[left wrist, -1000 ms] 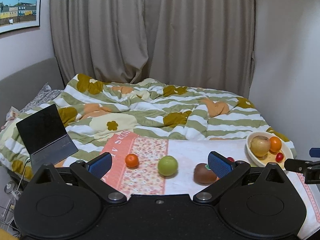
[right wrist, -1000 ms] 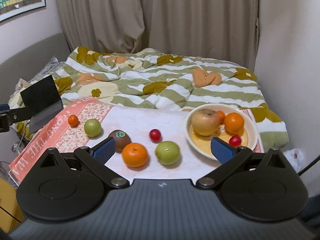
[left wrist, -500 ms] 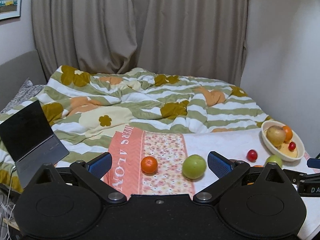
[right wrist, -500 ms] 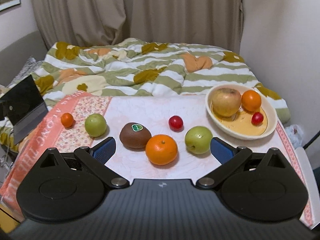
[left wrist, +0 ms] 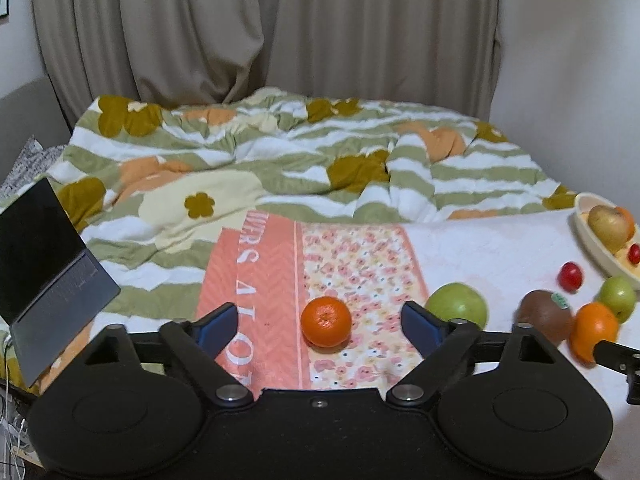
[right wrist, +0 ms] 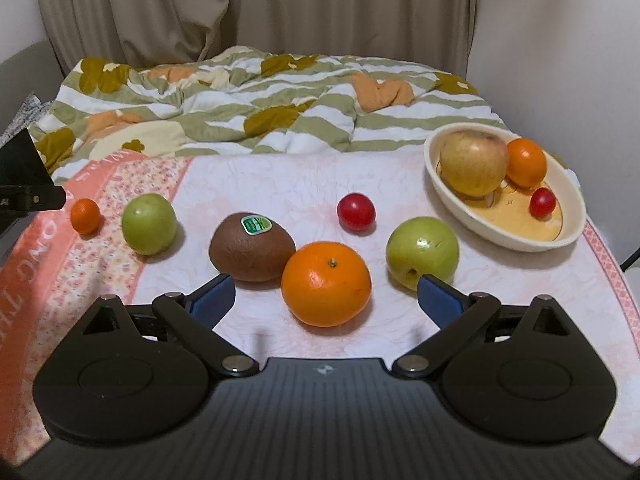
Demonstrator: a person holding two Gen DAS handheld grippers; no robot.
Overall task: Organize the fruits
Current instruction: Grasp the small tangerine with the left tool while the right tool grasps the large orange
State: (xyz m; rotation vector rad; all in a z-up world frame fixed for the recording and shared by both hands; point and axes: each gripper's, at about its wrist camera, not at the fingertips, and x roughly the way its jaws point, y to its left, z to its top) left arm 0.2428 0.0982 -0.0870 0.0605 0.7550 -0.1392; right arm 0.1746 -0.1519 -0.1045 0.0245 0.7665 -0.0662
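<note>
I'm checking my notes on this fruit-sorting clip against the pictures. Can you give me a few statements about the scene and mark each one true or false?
1. The bowl holds three fruits. True: an apple, an orange and a small red fruit.
2. The kiwi lies in the bowl. False: it lies on the cloth, beside the large orange.
3. The right tongs are shut on the large orange. False: they are open, with the orange between the fingers, untouched.
4. The left tongs are open, facing the small orange. True.
5. The kiwi bears a green sticker. True.
</note>
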